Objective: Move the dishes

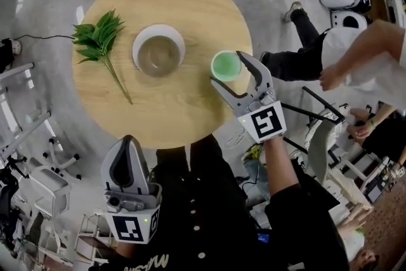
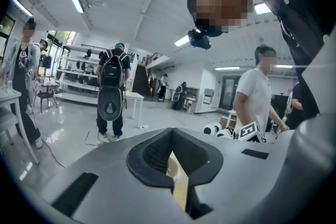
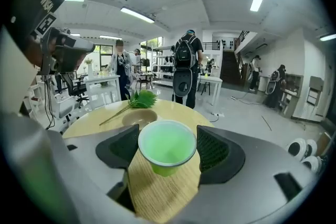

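Nearest, the left tool (image 1: 129, 144) hangs at the near edge of the round wooden desk (image 1: 190, 3), close to the person's dark shirt (image 1: 209, 212). Its jaws are clenched on nothing; in the left gripper view (image 2: 176, 161) only a thin sliver of desk wood shows between them.

Further in and to the right, the right tool (image 1: 229, 70) reaches over the desk's right edge. It is grasping the green cup (image 1: 225, 65). In the right gripper view (image 3: 167, 150) the cup (image 3: 167, 145) sits upright and empty between the two ribbed pads (image 3: 122, 148), with its rim against the left pad and right at the other. Whether its base touches the wood cannot be told.

Left of the cup and clear of it, near the desk's middle, stands a white bowl (image 1: 158, 51) with a beige inside, also empty (image 3: 137, 117). A leafy green sprig (image 1: 98, 41) lies further left, its stem running towards the near edge.

Past the desk, both gripper views show a person wearing a black backpack (image 3: 185, 55) on the grey floor. Beyond the desk's right edge, a person in a white shirt (image 1: 355, 54) bends over.
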`<state>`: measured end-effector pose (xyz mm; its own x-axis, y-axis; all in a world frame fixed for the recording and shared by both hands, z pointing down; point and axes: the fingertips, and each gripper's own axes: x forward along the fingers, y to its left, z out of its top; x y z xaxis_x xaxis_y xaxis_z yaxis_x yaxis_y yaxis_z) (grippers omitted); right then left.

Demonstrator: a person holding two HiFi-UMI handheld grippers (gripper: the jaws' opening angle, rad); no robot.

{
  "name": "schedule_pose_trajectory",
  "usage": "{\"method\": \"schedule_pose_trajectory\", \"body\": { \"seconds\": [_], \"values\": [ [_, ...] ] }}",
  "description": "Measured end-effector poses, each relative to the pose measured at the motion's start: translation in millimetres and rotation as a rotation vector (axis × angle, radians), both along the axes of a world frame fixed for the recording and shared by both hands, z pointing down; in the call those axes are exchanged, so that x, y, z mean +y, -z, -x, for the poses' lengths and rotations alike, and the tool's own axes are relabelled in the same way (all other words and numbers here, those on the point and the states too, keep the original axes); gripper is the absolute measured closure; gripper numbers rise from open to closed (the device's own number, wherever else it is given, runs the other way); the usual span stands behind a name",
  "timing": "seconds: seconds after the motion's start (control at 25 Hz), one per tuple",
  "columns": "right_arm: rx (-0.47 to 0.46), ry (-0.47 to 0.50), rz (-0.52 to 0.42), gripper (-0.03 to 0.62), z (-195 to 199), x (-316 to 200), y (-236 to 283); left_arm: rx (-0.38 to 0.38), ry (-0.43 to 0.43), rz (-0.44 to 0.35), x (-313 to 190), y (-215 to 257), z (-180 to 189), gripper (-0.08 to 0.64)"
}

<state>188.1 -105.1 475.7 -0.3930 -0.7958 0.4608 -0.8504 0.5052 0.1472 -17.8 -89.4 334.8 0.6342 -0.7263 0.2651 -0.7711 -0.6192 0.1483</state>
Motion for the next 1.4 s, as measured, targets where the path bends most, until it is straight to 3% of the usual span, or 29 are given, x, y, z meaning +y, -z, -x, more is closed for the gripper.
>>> {"method": "schedule_pose_trajectory", "body": {
  "seconds": [0.4,0.56,0.88,1.08,1.24,1.4],
  "values": [
    [-0.044,-0.029,0.037,0.254,9,13,-42,-0.029,-0.029,0.024,7,-17,-6,0.551],
    [-0.017,-0.020,0.062,0.252,9,18,-55,-0.036,-0.036,0.034,9,-21,-7,0.551],
    [0.012,-0.005,0.097,0.224,10,25,-63,-0.034,-0.041,0.040,11,-22,-9,0.551],
    [0.015,0.012,0.070,0.210,9,27,-49,-0.026,-0.037,0.024,11,-16,-8,0.551],
    [0.021,0.013,0.012,0.258,2,30,-16,-0.017,-0.029,0.006,11,-6,-4,0.551],
    [-0.086,-0.090,-0.055,0.347,-5,22,32,-0.003,-0.026,-0.021,8,13,1,0.551]
  ]
}}
